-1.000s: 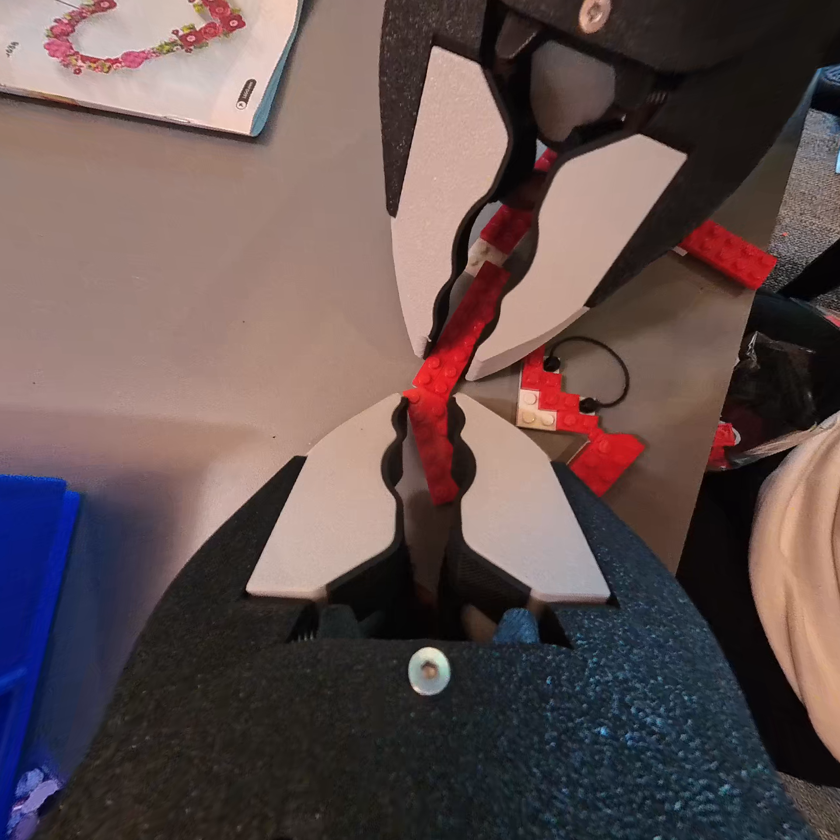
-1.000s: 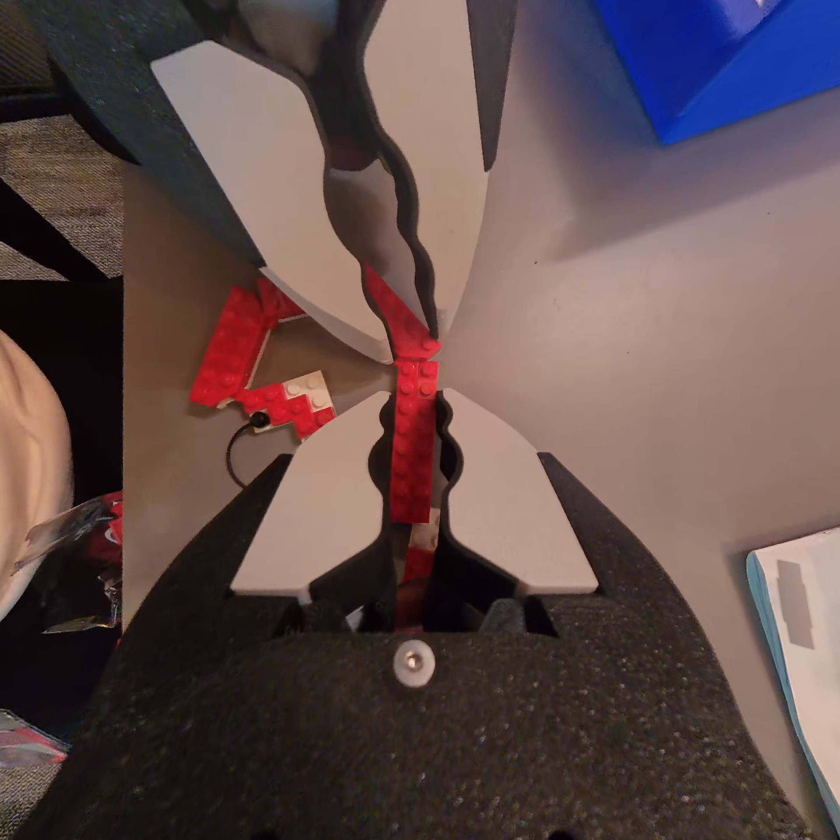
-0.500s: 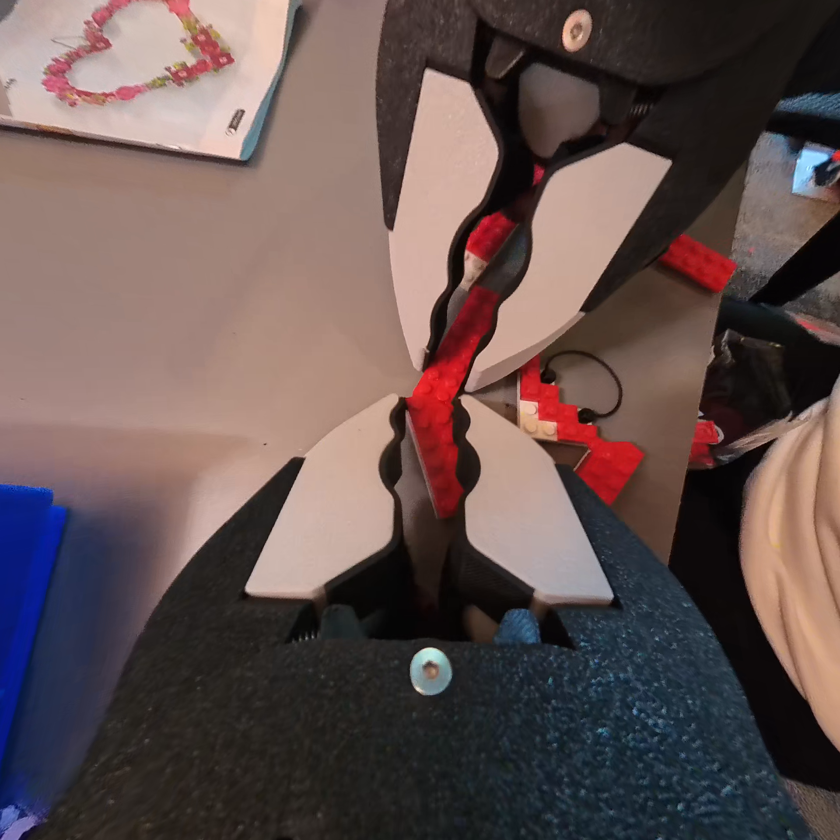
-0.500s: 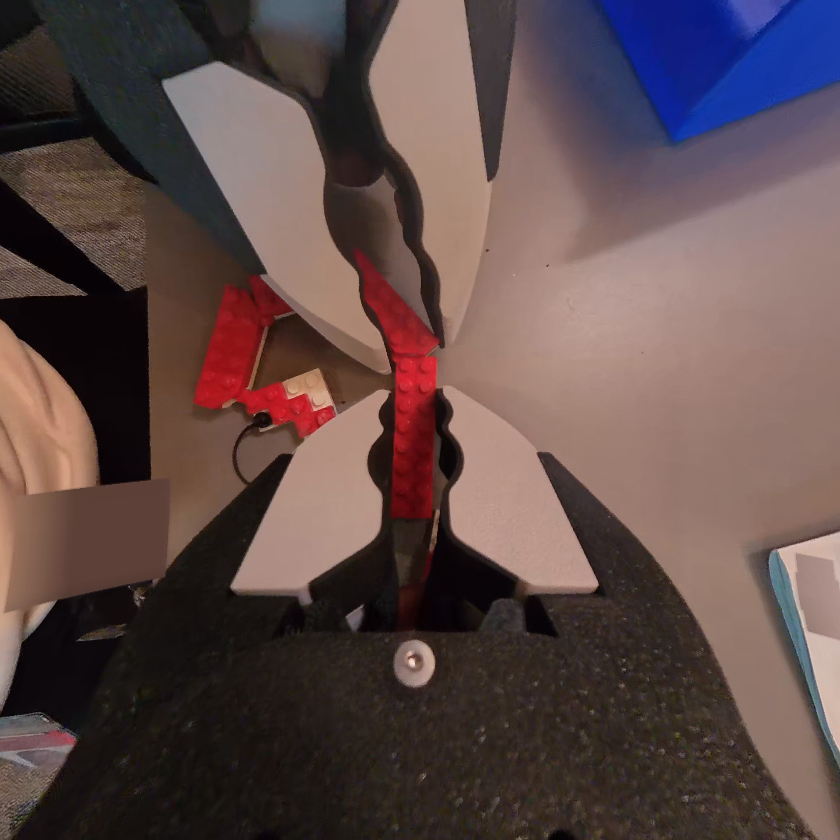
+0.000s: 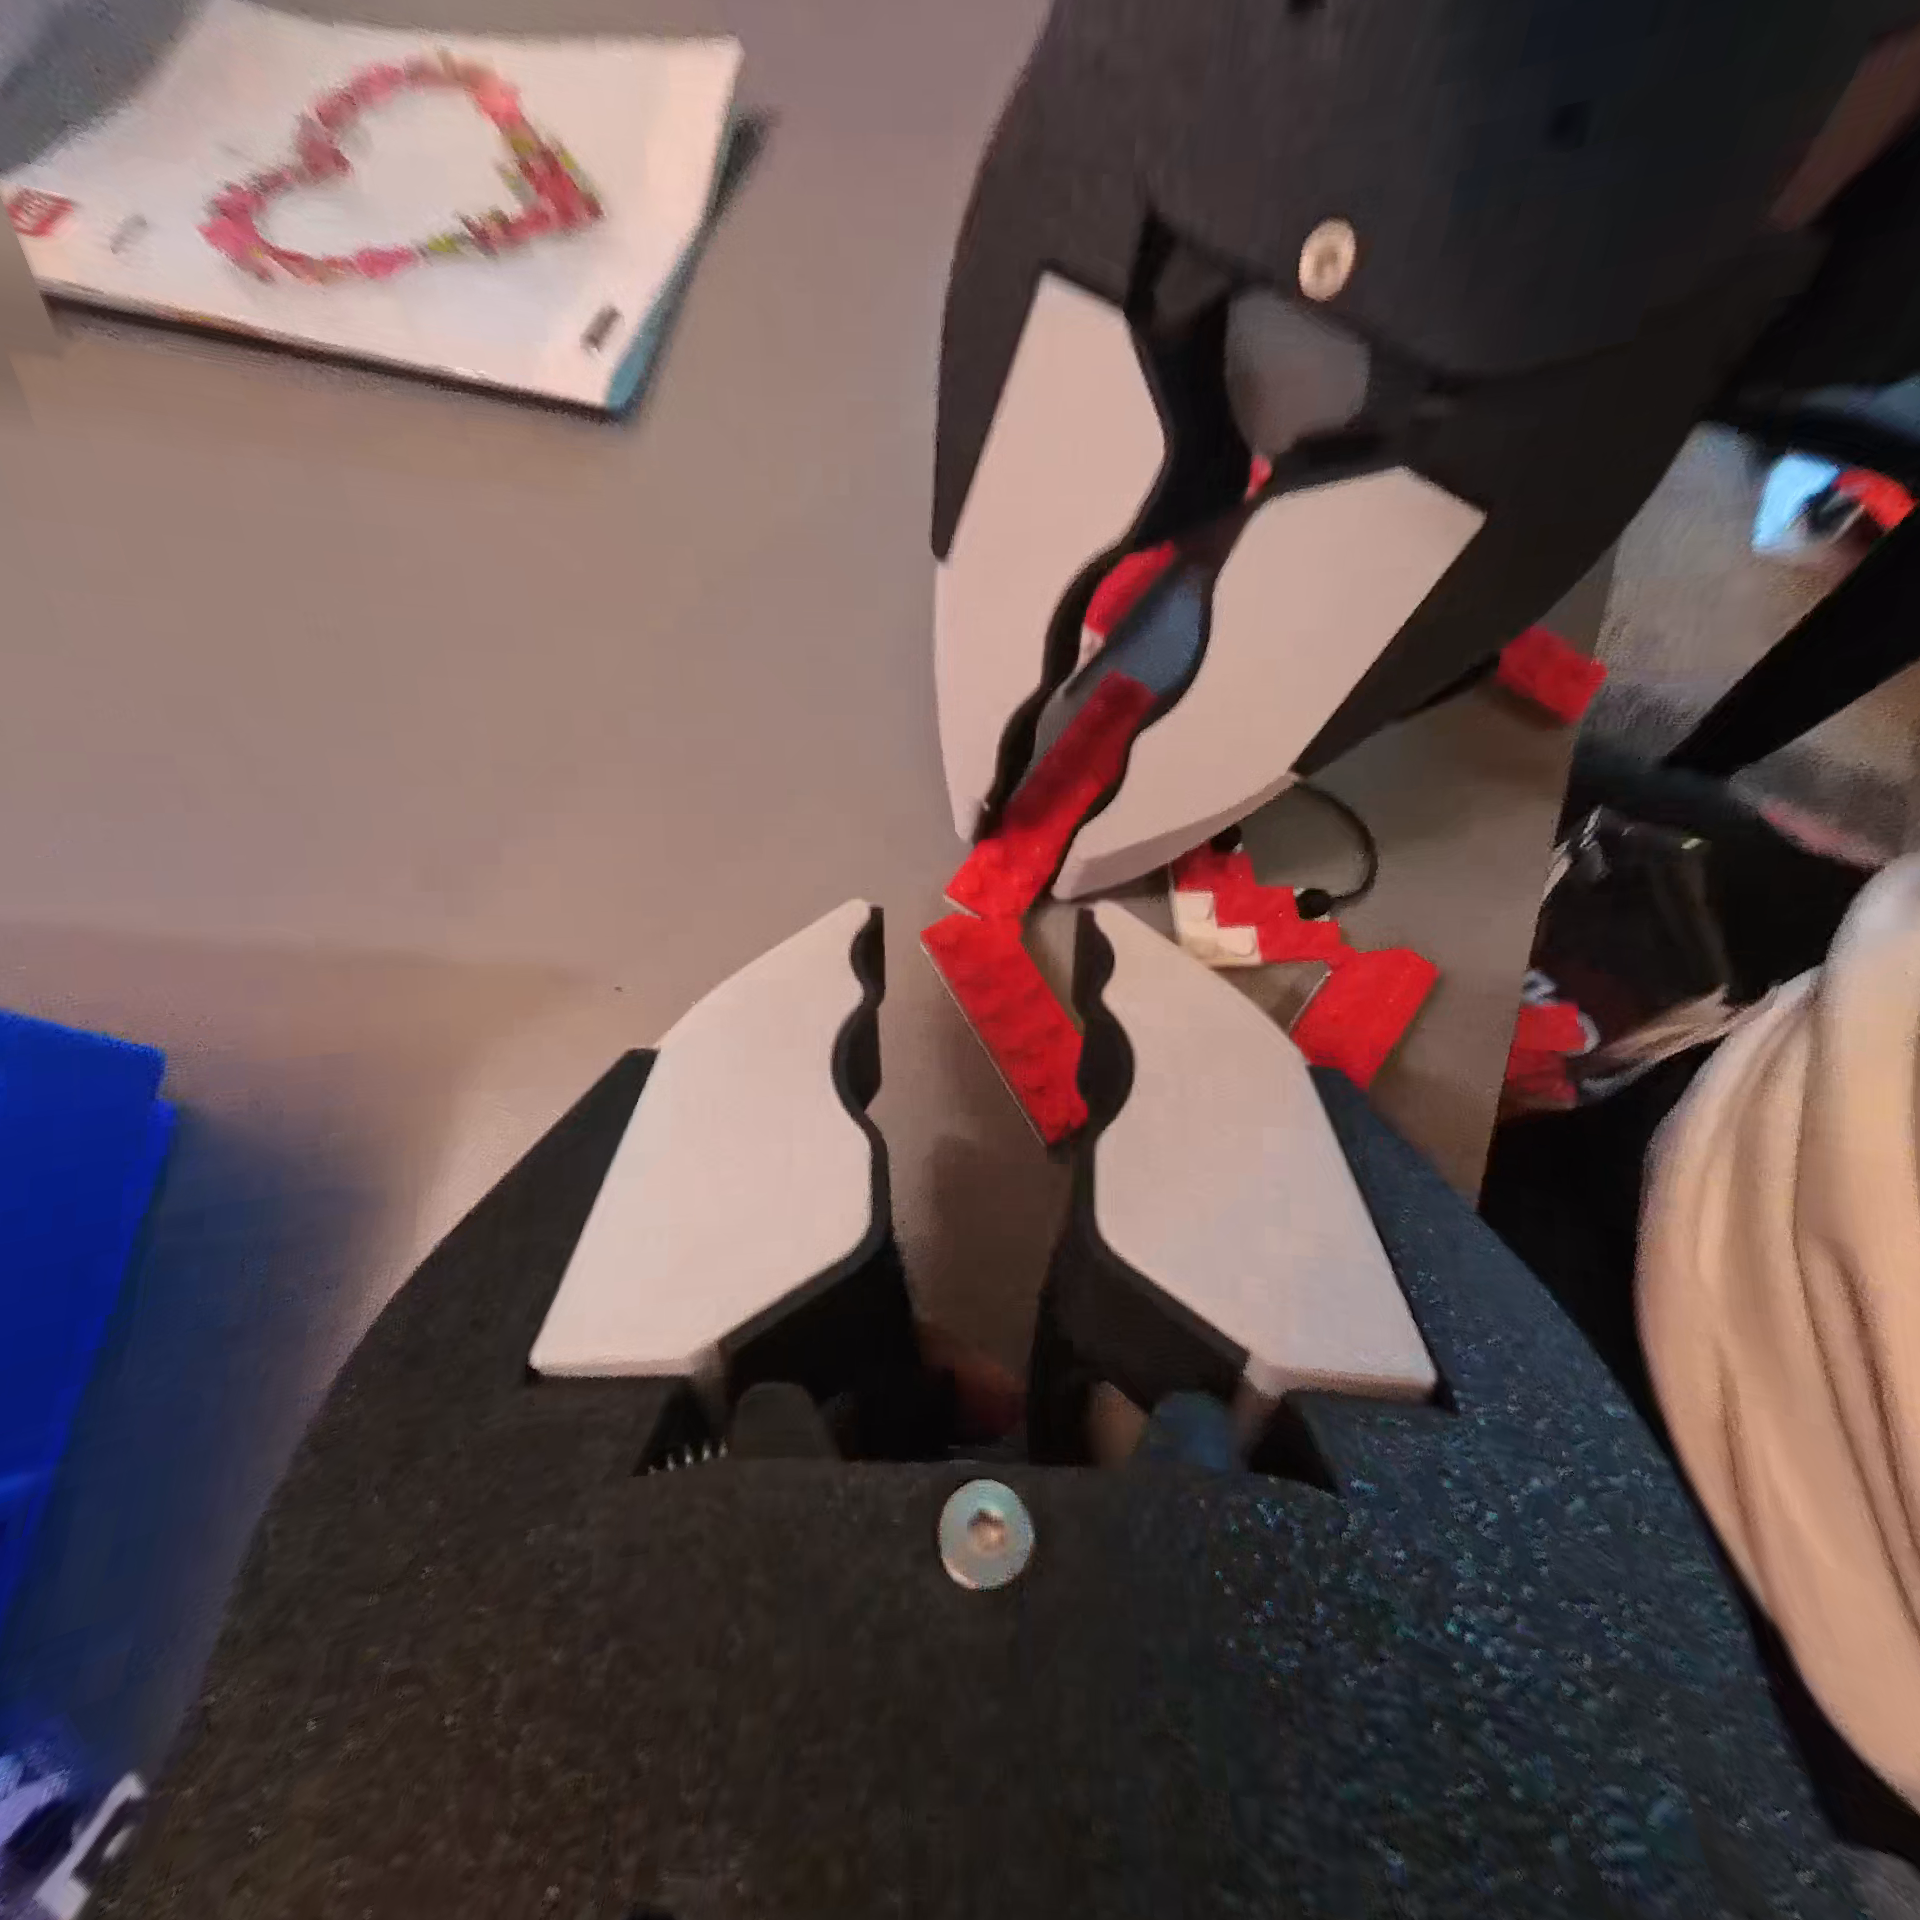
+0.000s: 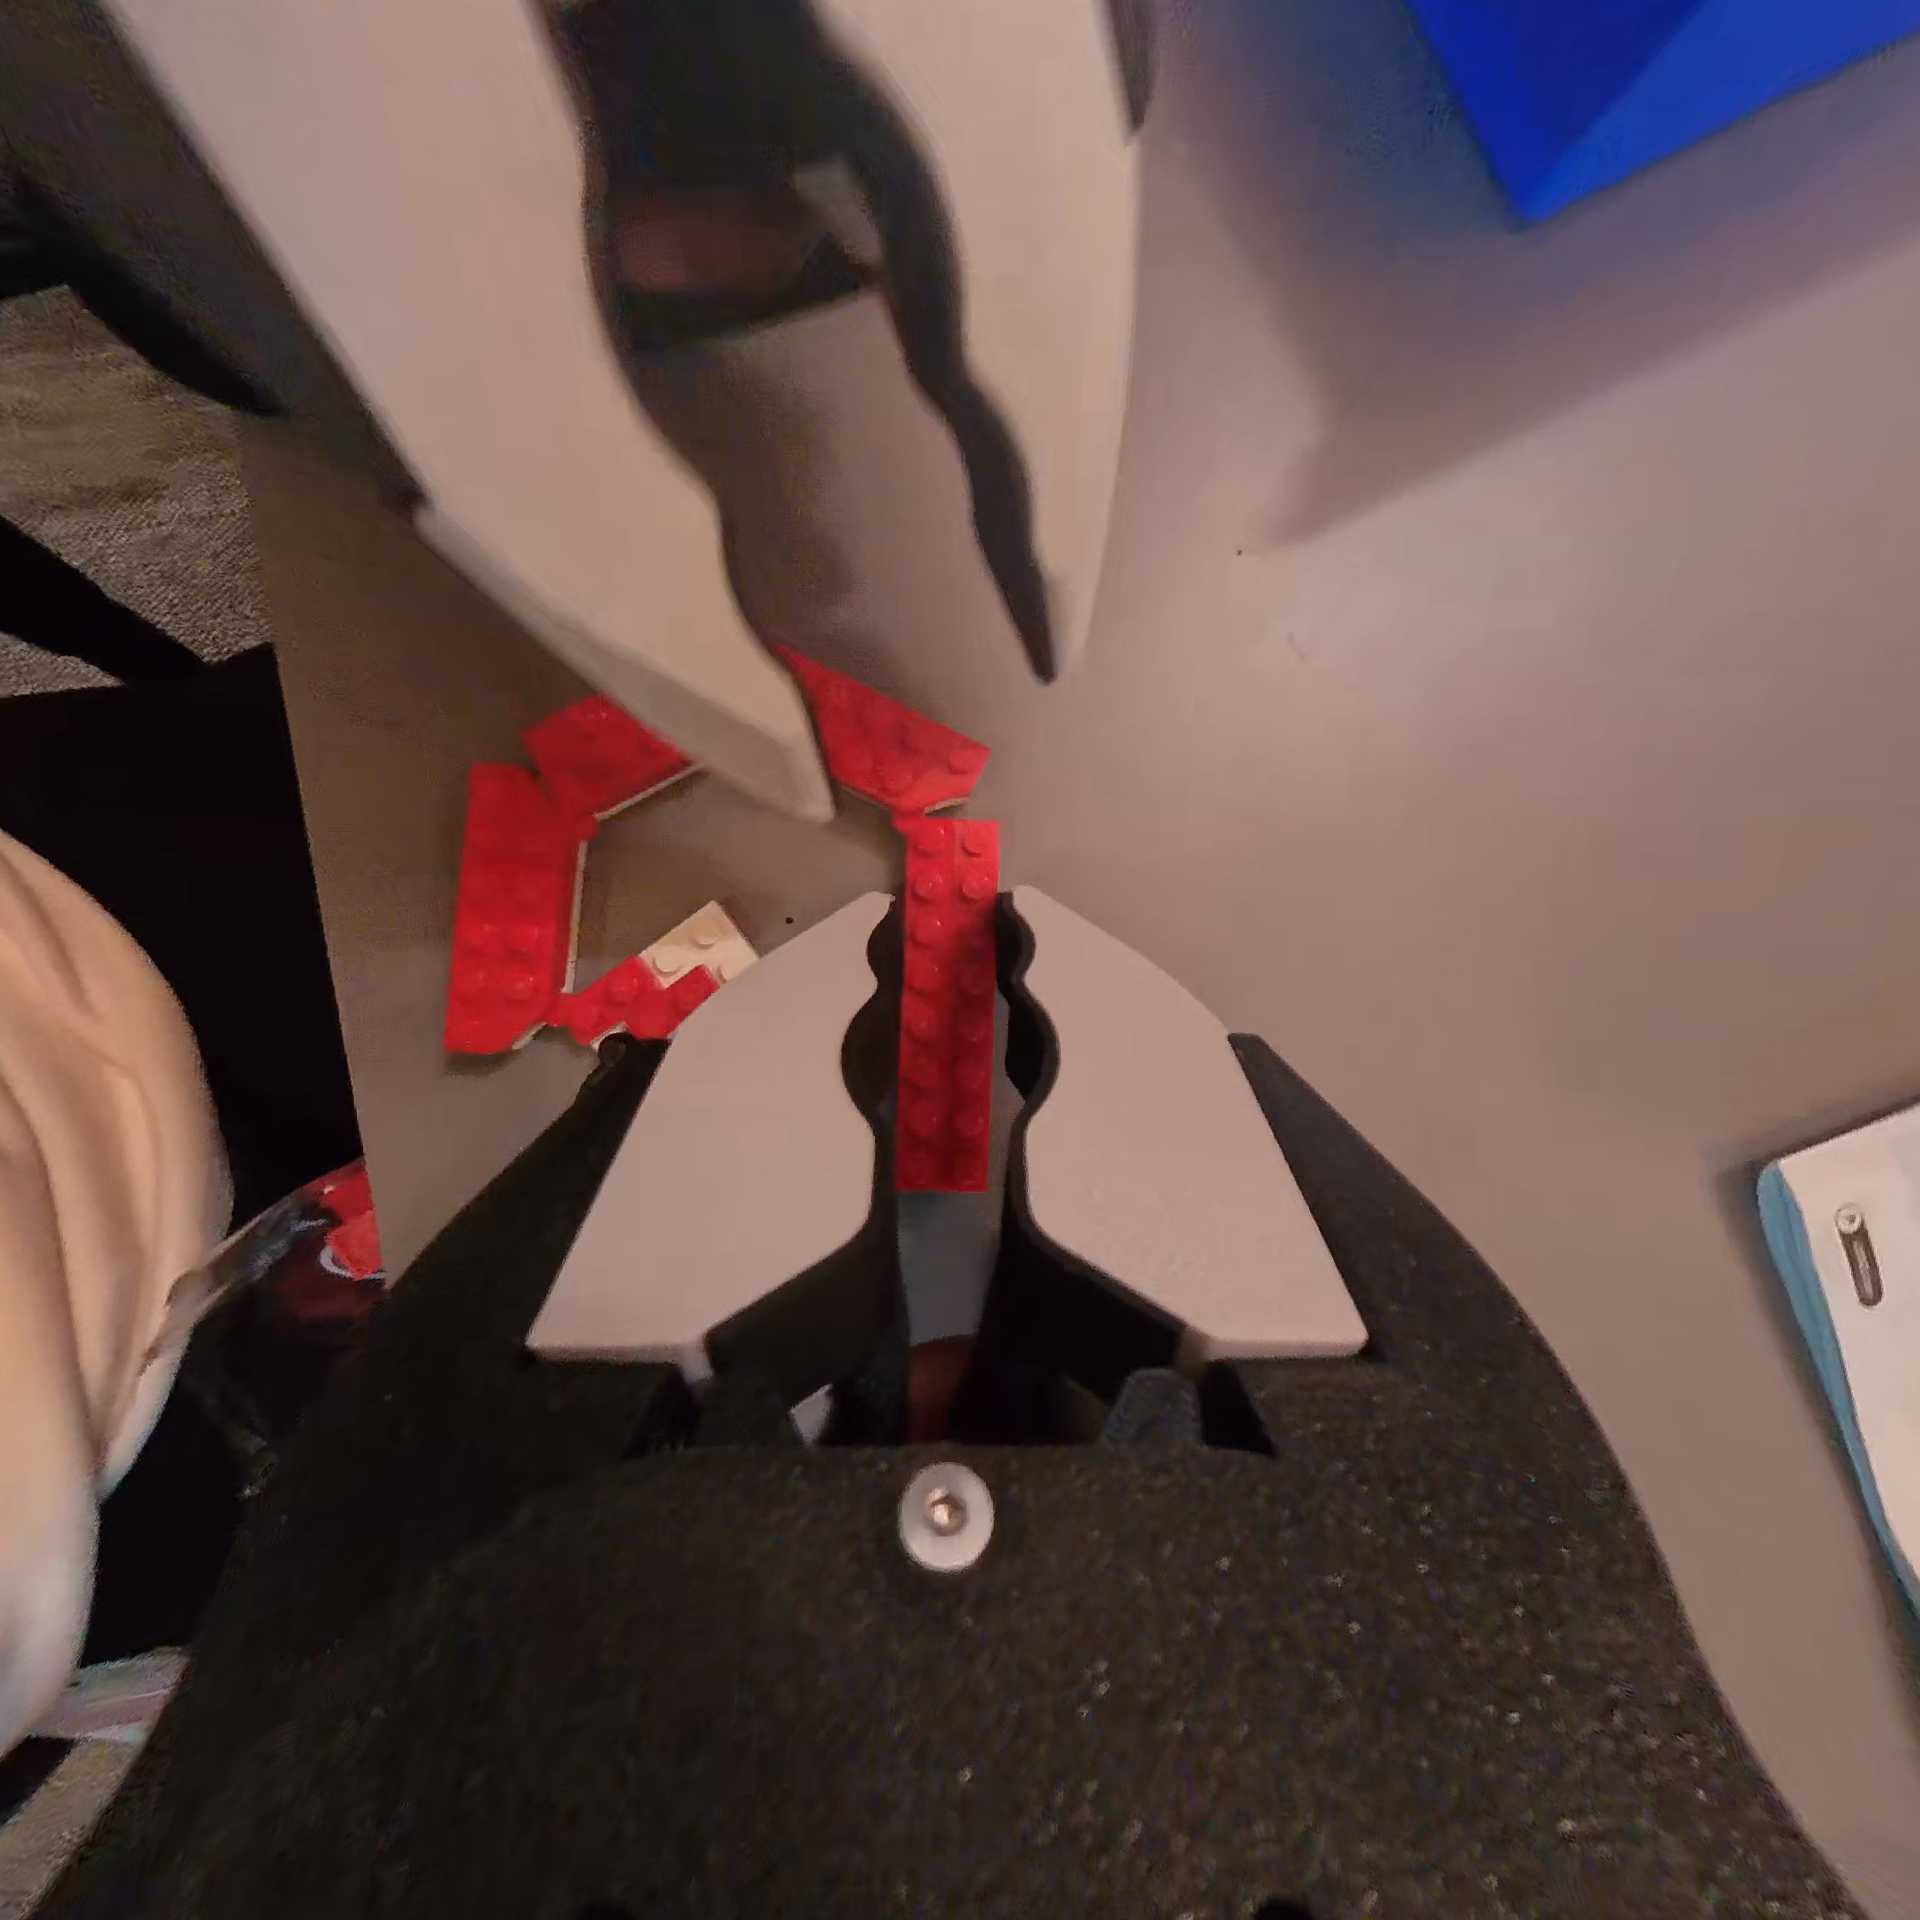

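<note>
My right gripper (image 6: 951, 902) is shut on a long red studded plate (image 6: 945, 1008) and holds it above the grey table (image 6: 1455, 831). A red wedge plate (image 6: 894, 738) sits at an angle against the far end of the long plate. My left gripper (image 5: 977, 920) is open. The wedge plate (image 5: 1003, 1023) lies in its gap, close to the right finger (image 5: 1226, 1174). The two grippers face each other tip to tip. The right gripper also shows in the left wrist view (image 5: 1023, 857), shut on the long plate (image 5: 1070, 790).
A red and white partial build (image 5: 1299, 956) lies on the table near its edge, with a black cord loop (image 5: 1351, 852) by it. A booklet with a heart picture (image 5: 384, 208) lies far left. A blue bin (image 5: 62, 1195) stands at left. A person's cream sleeve (image 5: 1787, 1247) is at right. The grippers are tip to tip, or close to it.
My left gripper has opened and let go of the red wedge plate. The right gripper keeps its hold on the long plate. Both views have shifted a little.
</note>
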Motion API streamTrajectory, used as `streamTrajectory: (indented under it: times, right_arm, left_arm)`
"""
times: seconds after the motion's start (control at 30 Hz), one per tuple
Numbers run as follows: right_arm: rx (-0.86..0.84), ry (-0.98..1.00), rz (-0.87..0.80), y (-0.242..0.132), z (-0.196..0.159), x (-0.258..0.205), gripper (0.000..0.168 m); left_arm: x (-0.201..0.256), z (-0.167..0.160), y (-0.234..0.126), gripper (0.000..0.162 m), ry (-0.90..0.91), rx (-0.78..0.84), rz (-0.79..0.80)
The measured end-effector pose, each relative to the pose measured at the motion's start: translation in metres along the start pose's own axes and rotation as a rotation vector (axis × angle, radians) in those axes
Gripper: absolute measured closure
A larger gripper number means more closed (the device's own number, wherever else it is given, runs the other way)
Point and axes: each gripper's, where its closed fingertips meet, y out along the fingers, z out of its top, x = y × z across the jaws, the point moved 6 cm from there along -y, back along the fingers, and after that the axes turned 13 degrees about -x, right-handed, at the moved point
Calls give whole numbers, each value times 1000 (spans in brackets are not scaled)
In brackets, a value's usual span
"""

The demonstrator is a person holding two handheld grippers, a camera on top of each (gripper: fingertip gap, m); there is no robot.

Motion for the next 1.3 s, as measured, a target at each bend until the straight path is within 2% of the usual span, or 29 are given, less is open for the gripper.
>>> streamTrajectory:
  times: [0.07, 0.27, 0.4, 0.43, 0.77, 0.83, 0.87, 0.9, 0.93, 0.97, 1.03, 1.1, 1.2, 1.27, 1.3]
  right_arm:
    - [-5, 32, -24, -1, -1, -2, 151]
    - [-14, 34, -78, -2, -2, -7, 151]
    - [-13, 29, -96, -2, -2, -9, 152]
    - [-16, 26, -103, -1, -2, -9, 151]
    - [-52, 27, -100, -1, 0, -13, 151]
    - [-53, 18, -114, -3, 1, -14, 152]
    - [-50, 15, -114, -3, 2, -15, 152]
    - [-68, 22, -94, -1, 1, -15, 152]
    - [-64, 29, -83, -1, 0, -14, 151]
    - [-51, 17, -83, -1, 0, -14, 152]
    - [-40, 18, -114, -1, 0, -12, 150]
    - [-16, 36, -117, 0, 1, -9, 146]
    - [-22, 97, -60, -2, -3, -2, 141]
    - [6, 42, -67, -11, -4, 0, 138]
    - [54, -31, -69, -18, -1, 1, 138]
  left_arm:
    - [2, -1, 7, 132, 27, -62, 59]
    - [3, -1, 10, 144, 19, -99, 32]
    - [3, -2, 14, 136, 3, -138, 27]
    - [3, -1, 15, 140, 11, -142, 14]
    - [16, -4, 7, 145, 120, 2, 58]
    - [18, -5, 0, 145, 118, 57, 47]
    - [15, -2, -7, 162, 91, 148, 52]
    - [18, 7, -28, 162, 38, 358, -52]
    - [11, 11, -49, 162, -62, 493, -119]
    - [3, 4, -54, 162, -81, 485, -72]
    - [0, -13, -37, 162, -49, 360, 4]
    - [3, -13, -32, 152, -17, 318, 49]
    - [14, -16, -22, 137, 3, 76, 65]
    - [25, -21, -12, 127, 39, -39, 69]
    - [30, -21, -8, 130, 56, -43, 73]
